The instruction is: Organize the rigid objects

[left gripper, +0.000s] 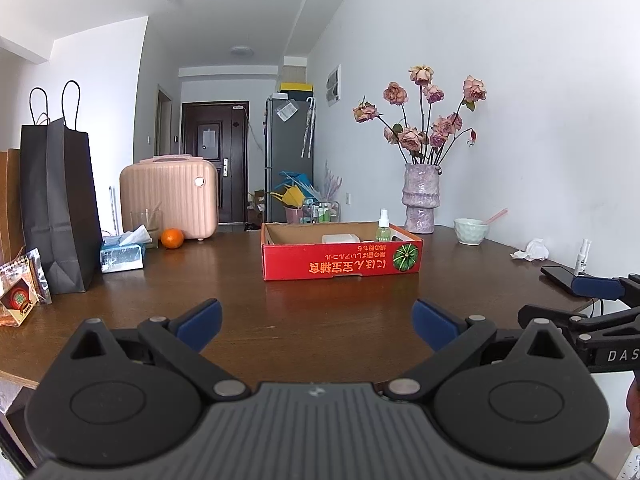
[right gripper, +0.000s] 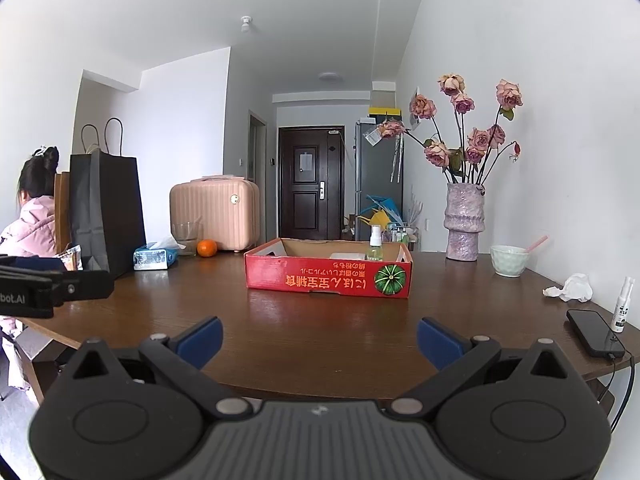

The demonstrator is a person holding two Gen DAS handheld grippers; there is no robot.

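A red cardboard box [left gripper: 340, 266] [right gripper: 328, 276] stands mid-table, open at the top. Inside it are a green spray bottle [left gripper: 383, 230] [right gripper: 374, 246] and a white flat box [left gripper: 340, 238] [right gripper: 347, 256]. A small white spray bottle [left gripper: 583, 258] [right gripper: 623, 305] and a black phone [left gripper: 558, 277] [right gripper: 594, 332] lie at the right. A pale green bowl [left gripper: 471, 231] [right gripper: 509, 261] with a pink spoon sits near the wall. My left gripper [left gripper: 316, 324] and right gripper [right gripper: 319, 340] are both open and empty, held above the near table edge, short of the box.
A vase of dried roses [left gripper: 419, 204] [right gripper: 463, 222] stands at the back right. An orange [left gripper: 172, 238] [right gripper: 207, 248], a tissue pack [left gripper: 122, 254], a glass, a pink case [left gripper: 170, 196] and black paper bags [left gripper: 60, 204] stand on the left. A crumpled tissue [right gripper: 570, 288] lies on the right. A person [right gripper: 34, 216] sits at the far left.
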